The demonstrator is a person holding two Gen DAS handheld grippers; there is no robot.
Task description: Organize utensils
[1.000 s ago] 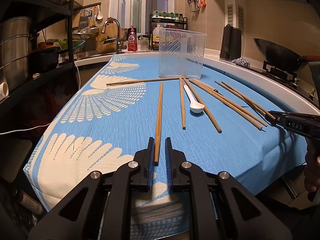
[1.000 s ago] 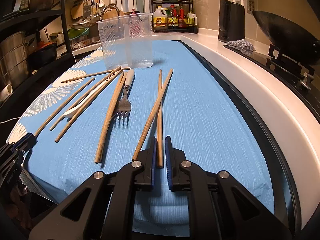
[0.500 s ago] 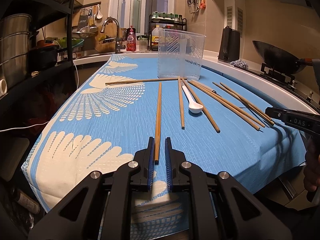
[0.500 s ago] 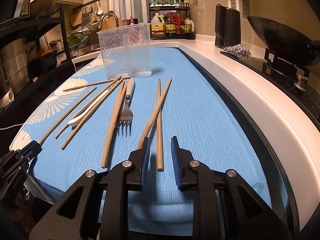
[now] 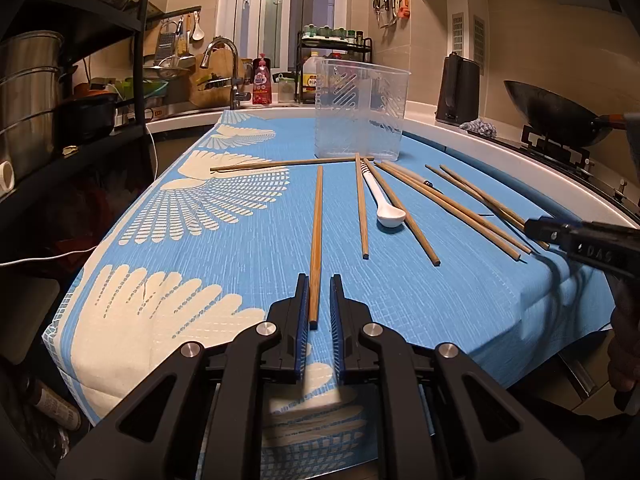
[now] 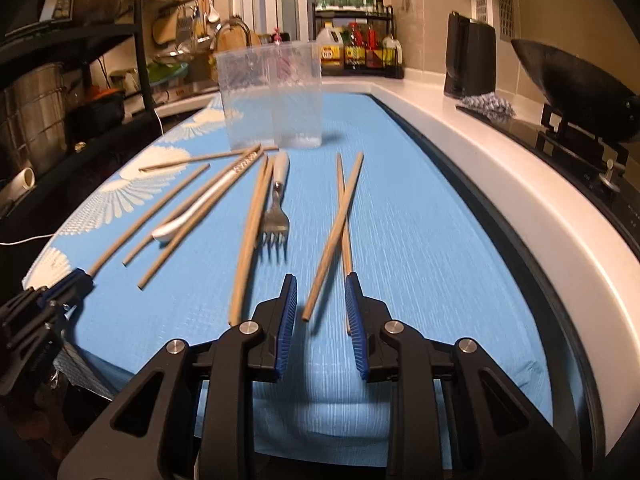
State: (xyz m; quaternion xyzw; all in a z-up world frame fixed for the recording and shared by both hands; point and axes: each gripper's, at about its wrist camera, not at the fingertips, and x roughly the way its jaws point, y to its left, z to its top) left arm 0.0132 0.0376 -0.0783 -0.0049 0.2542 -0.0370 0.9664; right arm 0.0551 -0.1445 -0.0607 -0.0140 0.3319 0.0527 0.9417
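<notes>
the clear container [image 6: 276, 96] stood at twelve o'clock, well beyond the crossed chopsticks [image 6: 334, 236], their long axes running toward it. the right gripper [image 6: 321, 308], nearer them, had just been opening, jaws apart around their near ends, clamping nothing. the left gripper [image 5: 319, 312] was nearly closed on a single chopstick [image 5: 316, 240] pointing at twelve.

My right wrist view is smeared: the fork [image 6: 275, 224] has blurred tines, and the near ends of the crossed chopsticks [image 6: 343, 216] are soft. One of that pair runs behind the right pad, so I cannot see where it ends. From the left wrist camera, the right gripper [image 5: 584, 245] is cut off by the frame's edge, its jaws out of sight. Labels on the bottles [image 6: 352, 51] by the wall are too small to read.
</notes>
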